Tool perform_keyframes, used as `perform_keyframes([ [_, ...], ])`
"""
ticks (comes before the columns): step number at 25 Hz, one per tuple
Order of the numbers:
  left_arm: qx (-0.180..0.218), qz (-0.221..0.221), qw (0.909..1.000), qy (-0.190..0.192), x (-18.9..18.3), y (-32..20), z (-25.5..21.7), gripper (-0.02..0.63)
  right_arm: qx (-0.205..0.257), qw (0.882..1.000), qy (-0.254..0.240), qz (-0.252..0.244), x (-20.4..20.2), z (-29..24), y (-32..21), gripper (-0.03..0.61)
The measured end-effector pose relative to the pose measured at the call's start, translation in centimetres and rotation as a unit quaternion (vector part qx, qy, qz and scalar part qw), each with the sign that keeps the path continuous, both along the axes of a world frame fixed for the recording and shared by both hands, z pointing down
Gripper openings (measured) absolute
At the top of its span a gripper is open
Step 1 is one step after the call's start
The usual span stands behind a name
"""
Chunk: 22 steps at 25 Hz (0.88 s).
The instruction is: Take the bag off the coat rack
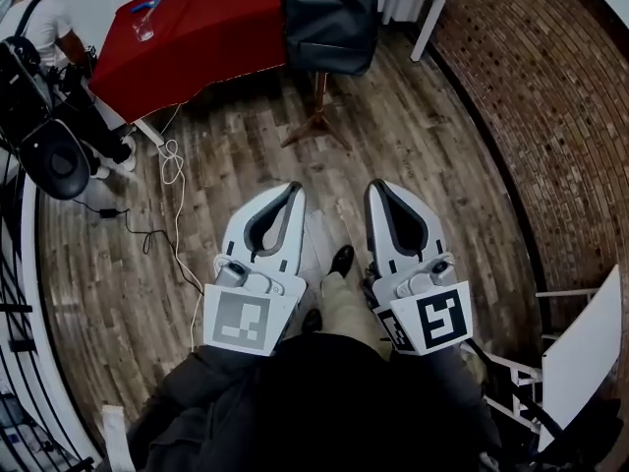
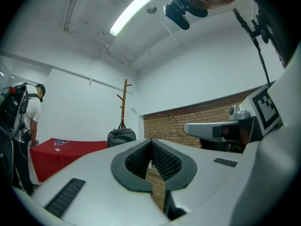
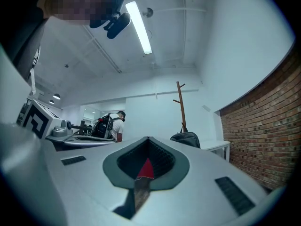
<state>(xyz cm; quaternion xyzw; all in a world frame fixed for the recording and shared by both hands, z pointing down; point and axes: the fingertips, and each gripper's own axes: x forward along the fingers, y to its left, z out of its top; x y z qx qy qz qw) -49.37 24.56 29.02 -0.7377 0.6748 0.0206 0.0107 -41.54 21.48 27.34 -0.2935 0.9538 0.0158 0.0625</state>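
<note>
**Asker:** How far along is the job?

**Me:** Barely begun, I judge. The bag (image 1: 329, 18), dark and boxy, hangs on the rack (image 1: 316, 116) across the wooden floor (image 1: 423, 155) from me, just beside a red table (image 1: 206, 37). Nothing has been lifted off. What is left is to get within reach, take hold of the bag, raise it clear of the rack and carry it away.

**Asker:** Where are your claws?

**Me:** Both are held out level in front of me, side by side and close to my body. My left claw (image 1: 293, 193) and right claw (image 1: 379, 190) point toward the rack, well apart from the bag.

**Asker:** Open or closed?

**Me:** Both are fully closed and empty. In the left gripper view the ribbed pads meet at the tip, and only floor shows through the hollow behind them. The right gripper view shows the same, with a sliver of red showing through. Neither claw touches anything.

**Asker:** Anyone nearby?

**Me:** A person (image 1: 39, 28) stands at the far left, away from the rack.
</note>
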Motion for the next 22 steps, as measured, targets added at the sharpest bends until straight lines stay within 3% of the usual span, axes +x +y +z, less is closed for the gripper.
perform_keyframes([
  [17,-0.039,0.019,0.9990,0.007,-3.0,-23.7,3.0,0.009,-0.036,0.999,0.009,0.015,-2.8,2.7,-22.2,-0.003],
  [22,-0.037,-0.001,0.9993,-0.001,-4.3,-27.6,1.8,0.009,-0.031,0.999,0.005,-0.008,-4.3,1.6,-26.9,-0.003],
])
